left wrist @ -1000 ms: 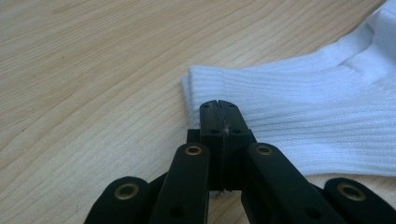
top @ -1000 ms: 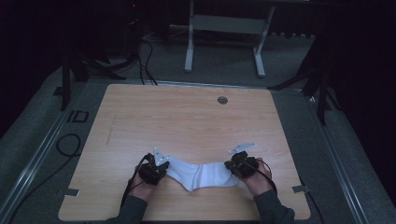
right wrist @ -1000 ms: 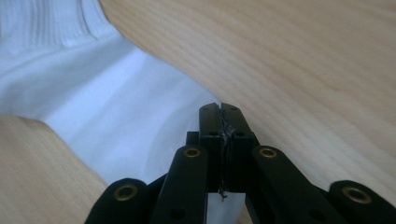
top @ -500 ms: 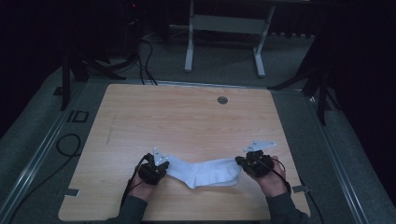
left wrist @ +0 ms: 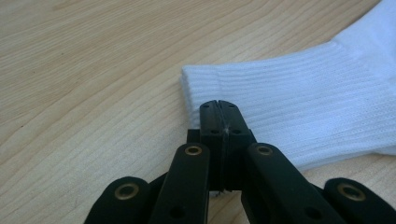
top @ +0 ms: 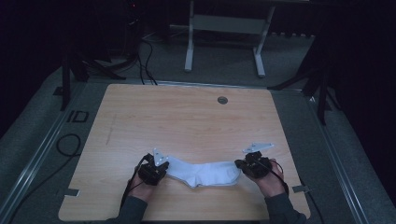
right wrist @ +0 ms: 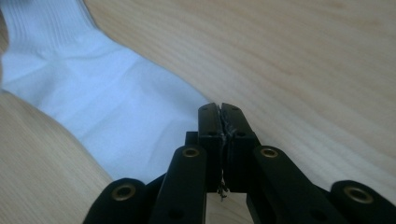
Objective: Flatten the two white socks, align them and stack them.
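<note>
left hand-held gripper [top: 161, 169] clamps sock [top: 203, 173] cuff | right hand-held gripper [top: 241, 165] clamps toe | table [top: 187, 121] grommet [top: 222, 100] far off

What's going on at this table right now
A person holds a claw in each hand and has a white sock stretched out flat between them on the wooden table. The left claw is shut on the ribbed cuff end, and the right claw is shut on the toe end. The sock lies near the person's edge of the table.
</note>
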Motion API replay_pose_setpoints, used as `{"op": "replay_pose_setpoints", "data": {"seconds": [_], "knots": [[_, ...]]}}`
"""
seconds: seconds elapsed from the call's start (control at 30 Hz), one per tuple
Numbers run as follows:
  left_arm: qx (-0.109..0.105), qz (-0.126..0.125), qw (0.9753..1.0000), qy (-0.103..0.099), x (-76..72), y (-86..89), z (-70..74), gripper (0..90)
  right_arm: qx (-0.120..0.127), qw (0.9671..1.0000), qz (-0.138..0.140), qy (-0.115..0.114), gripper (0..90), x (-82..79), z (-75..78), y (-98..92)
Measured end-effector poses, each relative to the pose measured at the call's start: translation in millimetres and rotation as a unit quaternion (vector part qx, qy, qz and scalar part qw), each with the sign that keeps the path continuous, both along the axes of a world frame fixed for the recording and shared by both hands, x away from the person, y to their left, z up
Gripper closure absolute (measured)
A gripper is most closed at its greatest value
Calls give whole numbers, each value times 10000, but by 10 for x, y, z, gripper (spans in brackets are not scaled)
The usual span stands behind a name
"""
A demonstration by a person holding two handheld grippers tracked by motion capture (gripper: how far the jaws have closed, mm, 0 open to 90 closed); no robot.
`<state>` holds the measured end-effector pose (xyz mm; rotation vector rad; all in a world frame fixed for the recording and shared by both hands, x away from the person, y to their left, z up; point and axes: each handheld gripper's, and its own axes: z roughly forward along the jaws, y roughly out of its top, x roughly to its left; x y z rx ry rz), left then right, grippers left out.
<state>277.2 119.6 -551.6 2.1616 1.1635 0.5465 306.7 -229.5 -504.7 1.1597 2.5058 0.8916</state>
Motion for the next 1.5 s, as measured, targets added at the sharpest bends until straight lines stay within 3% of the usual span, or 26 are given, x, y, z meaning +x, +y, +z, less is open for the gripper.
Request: {"op": "replay_pose_setpoints", "data": {"seconds": [0.1, 0.2, 0.23, 0.27, 0.47, 0.77, 1.03, 1.5], "knots": [[3, 1, 10000, -3, 0, 0, 0, 898, -12, 10000, 11, 68, 847, 10, -58, 3], [-15, 19, 10000, 2, -5, -1, 2, 898, 36, 10000, -41, 45, 732, 26, -94, -12], [-15, 19, 10000, 2, -5, -1, 2, 897, 36, 10000, -41, 45, 732, 26, -94, -12], [-90, 56, 9999, 7, -6, -1, 0, 897, 236, 9997, -18, 30, 684, 30, -70, -33], [-194, 52, 9998, 5, -7, 18, 8, 890, 568, 9983, -11, -110, 586, 43, 16, -81], [-317, 5, 9995, 3, -11, 39, 37, 871, 747, 9968, -120, -264, 555, 96, 80, -149], [-499, 73, 9985, -200, -20, 106, 102, 863, 792, 9959, -327, -274, 548, 167, 71, -257], [-498, 433, 9974, -297, 32, 316, 140, 861, 824, 9952, -468, -258, 548, 204, 19, -356]]}}
